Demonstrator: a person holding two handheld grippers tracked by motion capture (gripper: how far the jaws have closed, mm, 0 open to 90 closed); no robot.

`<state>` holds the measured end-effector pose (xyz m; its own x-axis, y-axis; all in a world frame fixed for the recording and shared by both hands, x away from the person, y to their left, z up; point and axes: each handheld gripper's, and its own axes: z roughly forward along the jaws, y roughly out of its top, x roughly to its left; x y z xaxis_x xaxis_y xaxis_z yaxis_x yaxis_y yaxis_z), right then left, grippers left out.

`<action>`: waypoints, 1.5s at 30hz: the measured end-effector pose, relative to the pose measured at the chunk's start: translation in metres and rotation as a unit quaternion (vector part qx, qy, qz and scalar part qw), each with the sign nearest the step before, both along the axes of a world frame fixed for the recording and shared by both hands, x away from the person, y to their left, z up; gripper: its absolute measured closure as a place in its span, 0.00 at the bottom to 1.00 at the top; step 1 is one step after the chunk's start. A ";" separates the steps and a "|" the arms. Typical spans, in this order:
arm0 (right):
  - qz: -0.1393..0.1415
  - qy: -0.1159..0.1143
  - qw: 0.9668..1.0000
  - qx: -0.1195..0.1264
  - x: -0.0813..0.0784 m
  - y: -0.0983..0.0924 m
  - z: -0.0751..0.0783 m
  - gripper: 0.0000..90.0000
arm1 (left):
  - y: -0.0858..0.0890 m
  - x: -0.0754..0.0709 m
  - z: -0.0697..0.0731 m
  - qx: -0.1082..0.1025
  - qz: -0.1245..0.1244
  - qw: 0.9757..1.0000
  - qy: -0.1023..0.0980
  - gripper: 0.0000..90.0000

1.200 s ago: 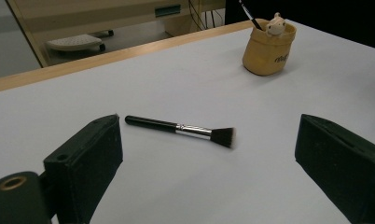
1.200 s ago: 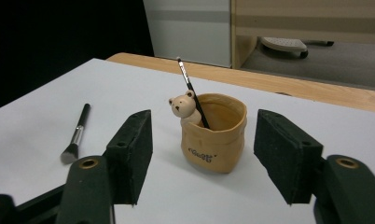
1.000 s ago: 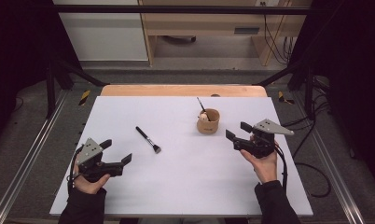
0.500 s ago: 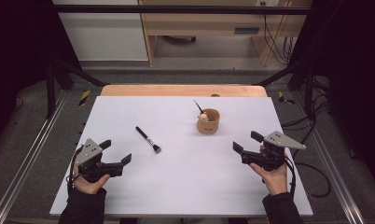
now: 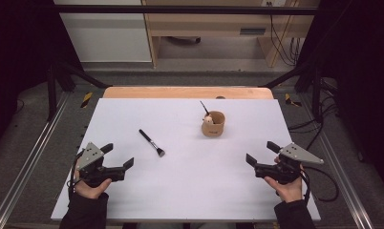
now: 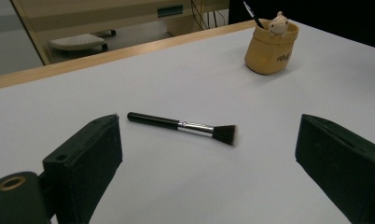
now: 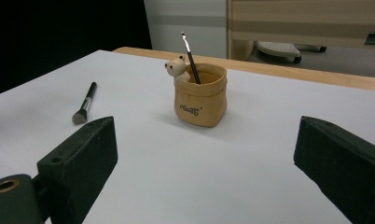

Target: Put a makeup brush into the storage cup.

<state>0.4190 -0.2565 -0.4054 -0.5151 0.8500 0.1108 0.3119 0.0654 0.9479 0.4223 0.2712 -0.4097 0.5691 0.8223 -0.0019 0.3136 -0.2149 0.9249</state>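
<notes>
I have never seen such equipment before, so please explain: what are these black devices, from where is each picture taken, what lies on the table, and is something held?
There is no robot here. A person holds a hand tool in each hand: the left gripper and the right gripper. Each has two black jaws that open and close.

The high view comes from a fixed camera above the table, looking down; the hands enter from below. The other two pictures come from small cameras riding on the grippers, looking out between their own jaws, which rise at the bottom corners.

On the table lie a brush with a black handle, flat on the surface, and a small tan pot with a little bear figure on its rim and a thin brush standing in it.

Nothing is held. Both pairs of jaws stand open and empty; the right jaws have just been opening.
</notes>
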 end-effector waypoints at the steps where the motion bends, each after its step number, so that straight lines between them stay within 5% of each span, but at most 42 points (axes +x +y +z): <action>1: 0.002 -0.001 1.000 -0.001 -0.001 0.000 0.000 0.06 | 0.000 0.000 0.000 0.000 0.000 1.000 0.000 0.07; 20: -0.006 0.018 1.000 -0.006 -0.005 -0.005 -0.012 0.05 | 0.003 -0.002 0.000 -0.008 0.004 1.000 -0.006 0.08; 45: -0.008 0.011 1.000 -0.002 -0.009 -0.008 -0.009 0.05 | -0.008 0.002 0.002 -0.001 0.003 1.000 -0.001 0.08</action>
<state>0.4098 -0.2643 -0.4144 -0.4984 0.8587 0.1190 0.3332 0.0630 0.9408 0.4240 0.2635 -0.4081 0.5648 0.8252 -0.0021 0.3120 -0.2112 0.9263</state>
